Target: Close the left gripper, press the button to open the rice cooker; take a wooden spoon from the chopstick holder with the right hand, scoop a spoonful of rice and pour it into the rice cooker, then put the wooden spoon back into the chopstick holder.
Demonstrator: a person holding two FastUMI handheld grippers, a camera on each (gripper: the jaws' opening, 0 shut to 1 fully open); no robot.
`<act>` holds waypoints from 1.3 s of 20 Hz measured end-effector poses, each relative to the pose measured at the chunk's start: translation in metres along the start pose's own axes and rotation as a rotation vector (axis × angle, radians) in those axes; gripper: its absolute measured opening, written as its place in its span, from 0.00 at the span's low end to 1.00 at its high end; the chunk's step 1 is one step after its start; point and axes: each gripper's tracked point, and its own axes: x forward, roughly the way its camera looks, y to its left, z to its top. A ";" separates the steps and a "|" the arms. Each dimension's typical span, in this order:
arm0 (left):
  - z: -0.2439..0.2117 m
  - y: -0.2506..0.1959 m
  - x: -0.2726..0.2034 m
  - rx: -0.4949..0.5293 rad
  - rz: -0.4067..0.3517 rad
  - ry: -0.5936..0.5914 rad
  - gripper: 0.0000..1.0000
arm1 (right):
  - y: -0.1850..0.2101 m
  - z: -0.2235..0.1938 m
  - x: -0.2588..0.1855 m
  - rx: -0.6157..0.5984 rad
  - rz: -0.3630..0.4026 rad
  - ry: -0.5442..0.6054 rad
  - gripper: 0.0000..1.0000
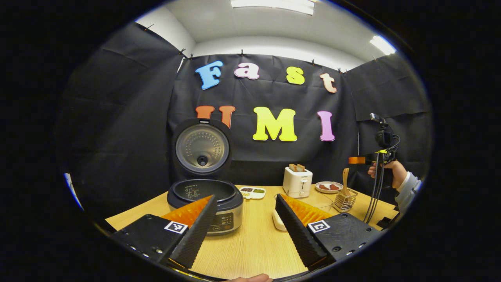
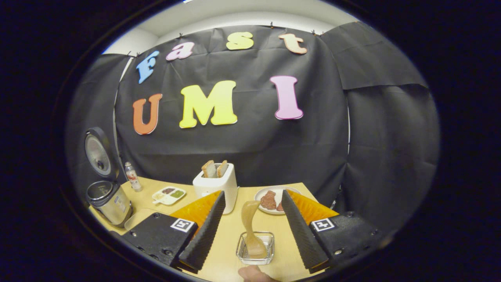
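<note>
in the left gripper view, the left gripper [image 1: 244, 219] is hovering over the wooden table [image 1: 254, 239] with its jaws standing wide apart and gripping nothing. each finger is carrying a small square black-and-white marker, not readable as text. just beyond the left finger the rice cooker [image 1: 205, 203] is sitting with its lid [image 1: 202, 148] standing upright and open; the print inside the pot and on the front panel is too small to read. a white toaster [image 1: 297, 182] with bread is standing mid-table, its small label illegible. to the right the wooden spoon [image 1: 345, 181] is standing upright in the wire chopstick holder [image 1: 345, 200]. farther right, a hand [image 1: 385, 172] is holding the right gripper [image 1: 364, 159] up above the holder.

in the right gripper view, the right gripper [image 2: 252, 225] is pointing down at the table, jaws wide and empty. the wooden spoon [image 2: 250, 229] is sitting between them in the chopstick holder [image 2: 255, 248], untouched. the rice cooker [image 2: 109, 201] is showing open at far left, near a small bottle [image 2: 132, 177].
</note>
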 end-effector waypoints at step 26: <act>0.184 0.063 0.156 -0.001 0.074 -0.102 0.96 | 0.048 0.013 -0.158 -0.031 0.067 -0.168 0.92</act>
